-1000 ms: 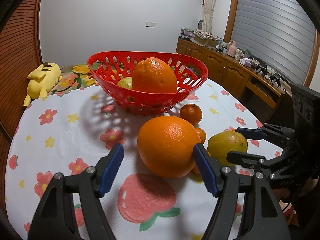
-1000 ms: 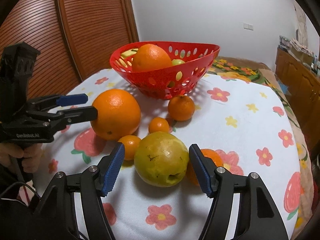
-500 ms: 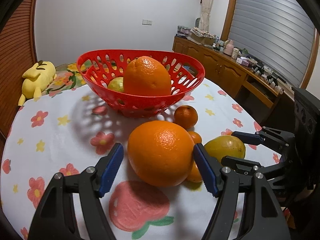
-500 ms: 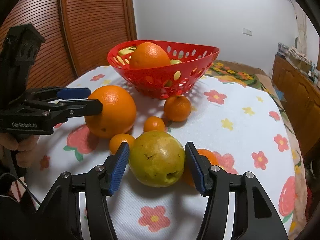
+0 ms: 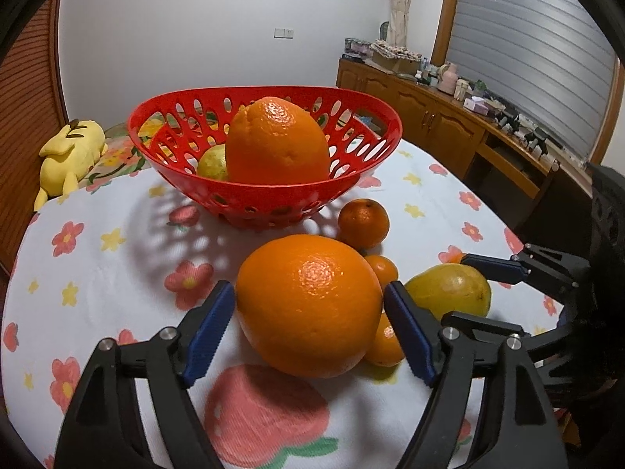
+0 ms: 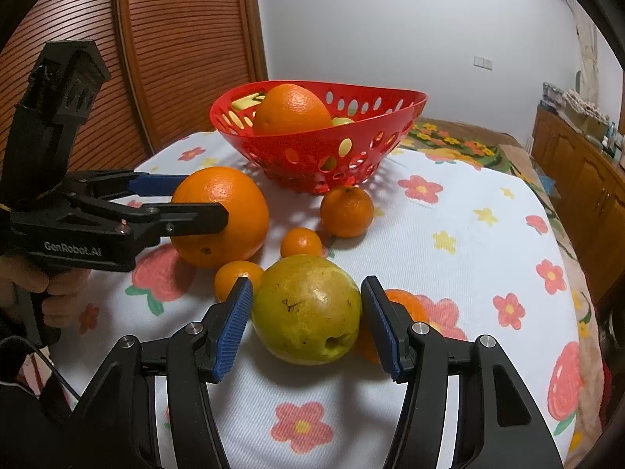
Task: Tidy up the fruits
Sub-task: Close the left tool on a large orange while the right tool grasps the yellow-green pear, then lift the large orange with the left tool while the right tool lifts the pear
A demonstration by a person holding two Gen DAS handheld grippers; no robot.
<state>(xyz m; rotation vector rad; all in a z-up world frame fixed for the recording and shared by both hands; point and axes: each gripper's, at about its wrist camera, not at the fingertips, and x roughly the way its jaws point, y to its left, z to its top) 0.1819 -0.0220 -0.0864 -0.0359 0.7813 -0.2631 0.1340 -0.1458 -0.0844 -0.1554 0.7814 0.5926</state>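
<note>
A large orange lies on the flowered tablecloth between the blue pads of my left gripper. Its jaws are opening and stand just clear of the peel. The right wrist view shows that left gripper straddling the same orange. My right gripper is shut on a yellow-green pear, one pad on each side. Behind both stands a red perforated basket with another big orange and a green fruit inside.
Small tangerines lie around the two fruits: one near the basket, a smaller one, one left of the pear, one behind its right side. A yellow plush toy lies beyond the table edge. A wooden sideboard runs along the right.
My left gripper slid forward around the large orange and its jaws spread wider. The right gripper's jaws narrowed onto the pear and then held still.
</note>
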